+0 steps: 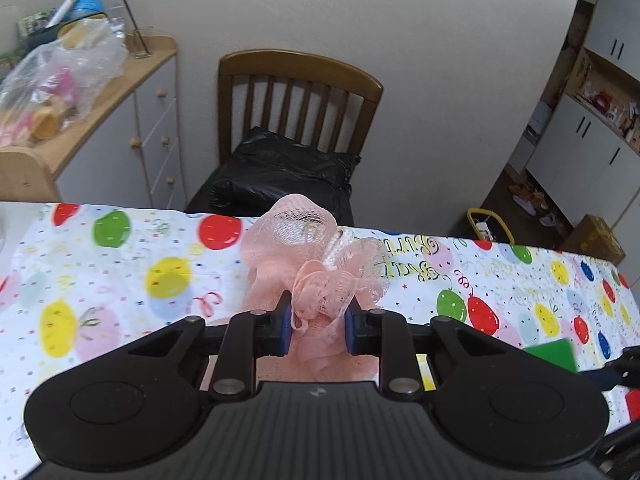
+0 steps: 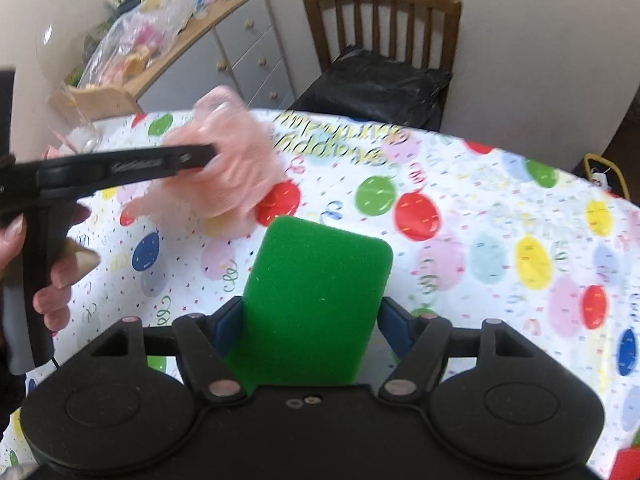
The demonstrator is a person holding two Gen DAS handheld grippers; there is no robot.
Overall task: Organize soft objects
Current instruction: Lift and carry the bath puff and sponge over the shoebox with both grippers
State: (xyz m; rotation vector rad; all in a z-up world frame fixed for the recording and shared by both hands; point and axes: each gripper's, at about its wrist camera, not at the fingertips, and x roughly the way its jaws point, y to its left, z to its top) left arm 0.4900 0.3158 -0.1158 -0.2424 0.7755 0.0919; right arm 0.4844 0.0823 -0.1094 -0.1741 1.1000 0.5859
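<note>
- Pink mesh pouf sits between the blue pads of the left gripper, clamped, above the balloon tablecloth.
- Green sponge stands between the right gripper jaws, clamped on both sides.

We find bare tablecloth open across the frame's right, while the wooden chair blocks its upper centre.

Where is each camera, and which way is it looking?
Left wrist: sits on the left gripper, looking down its fingers at the pink bath pouf it pinches.
Right wrist: sits on the right gripper holding the green sponge; a hand shows at left.
Both share the balloon tablecloth, pouf and wooden chair.
</note>
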